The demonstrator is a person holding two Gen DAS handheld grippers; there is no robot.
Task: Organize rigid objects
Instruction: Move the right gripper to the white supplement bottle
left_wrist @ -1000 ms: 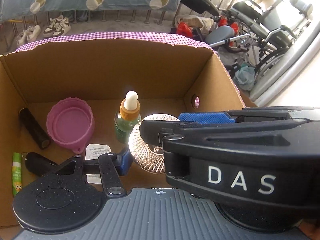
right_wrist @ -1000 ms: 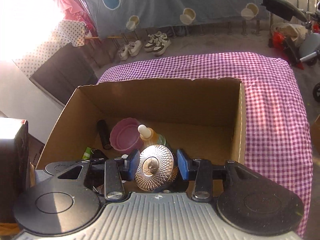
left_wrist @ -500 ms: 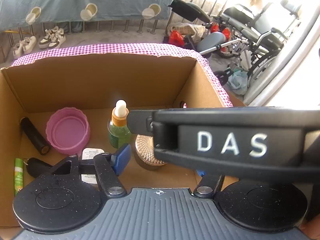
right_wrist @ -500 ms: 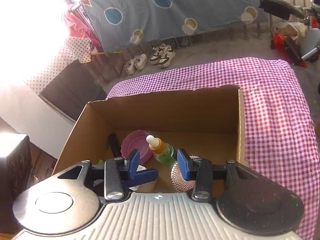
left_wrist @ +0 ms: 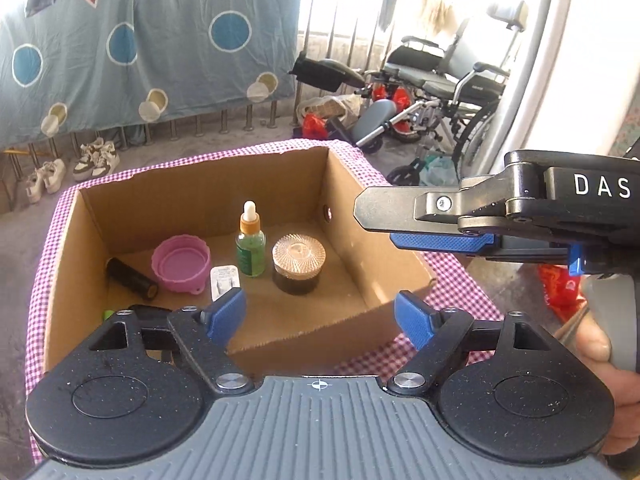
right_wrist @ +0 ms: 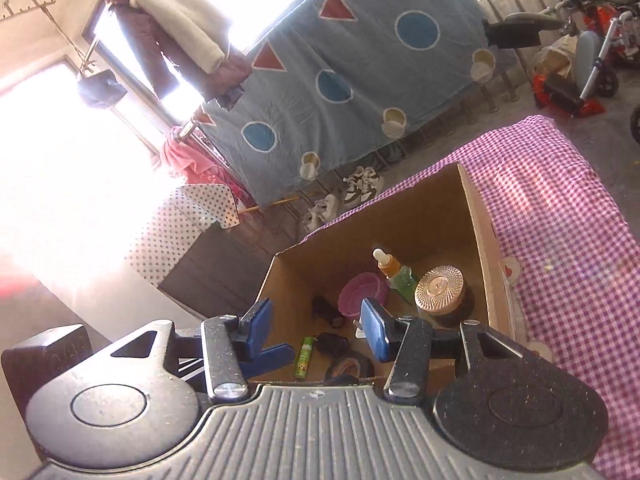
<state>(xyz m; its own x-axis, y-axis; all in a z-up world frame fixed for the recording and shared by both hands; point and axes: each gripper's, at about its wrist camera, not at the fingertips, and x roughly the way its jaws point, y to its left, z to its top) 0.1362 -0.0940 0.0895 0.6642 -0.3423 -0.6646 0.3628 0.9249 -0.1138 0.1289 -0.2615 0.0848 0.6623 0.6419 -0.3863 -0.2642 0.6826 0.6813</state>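
Note:
A cardboard box [left_wrist: 384,258] stands on a purple checked cloth [right_wrist: 560,216]. Inside it are a round jar with a ribbed gold lid [left_wrist: 298,262], a green dropper bottle [left_wrist: 251,246], a pink cup [left_wrist: 181,262], a black cylinder [left_wrist: 131,279], a white packet [left_wrist: 224,280] and a green tube [right_wrist: 304,357]. The jar [right_wrist: 440,290] stands upright beside the bottle [right_wrist: 394,274]. My left gripper [left_wrist: 320,318] is open and empty above the box's near edge. My right gripper [right_wrist: 316,326] is open and empty, raised above the box; it also shows in the left wrist view [left_wrist: 452,220].
A blue sheet with circles [left_wrist: 132,52] hangs on a railing behind. Shoes [left_wrist: 92,160] lie on the floor. A wheelchair [left_wrist: 448,80] and red bags stand at the back right. A dark cabinet [right_wrist: 224,264] stands left of the table.
My right gripper let go of the gold-lidded jar in the box and lifted away up and to the right. My left gripper pulled back and up from the box.

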